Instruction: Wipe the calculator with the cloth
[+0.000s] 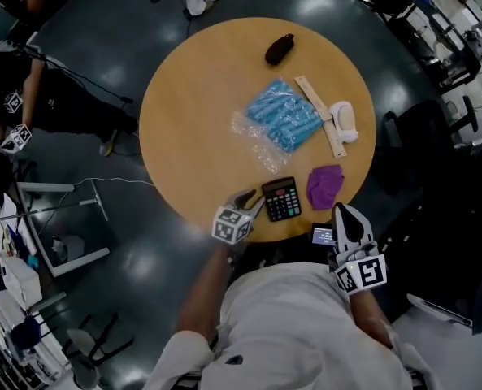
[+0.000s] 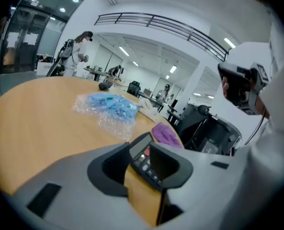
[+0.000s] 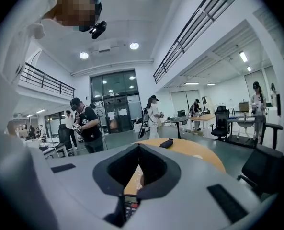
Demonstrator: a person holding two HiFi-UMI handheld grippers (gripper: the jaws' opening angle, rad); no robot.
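The calculator point(image 1: 281, 198) lies at the bench's point(image 1: 184, 136) near edge. The purple cloth point(image 1: 325, 185) is just beside it. The left tool point(image 1: 247, 203) is open at the calculator's other side. The right tool point(image 1: 341, 212) is clenched shut and empty, off the edge. A blue bag point(image 1: 283, 116) lies mid-bench.

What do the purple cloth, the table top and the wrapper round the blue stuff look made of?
Purple cloth: soft fabric, maybe microfibre, matt; it lies crumpled in folds.
Table top: wood or wood-look laminate, smooth, with a faint sheen.
Wrapper: thin clear plastic film, glossy, crinkled with highlights.
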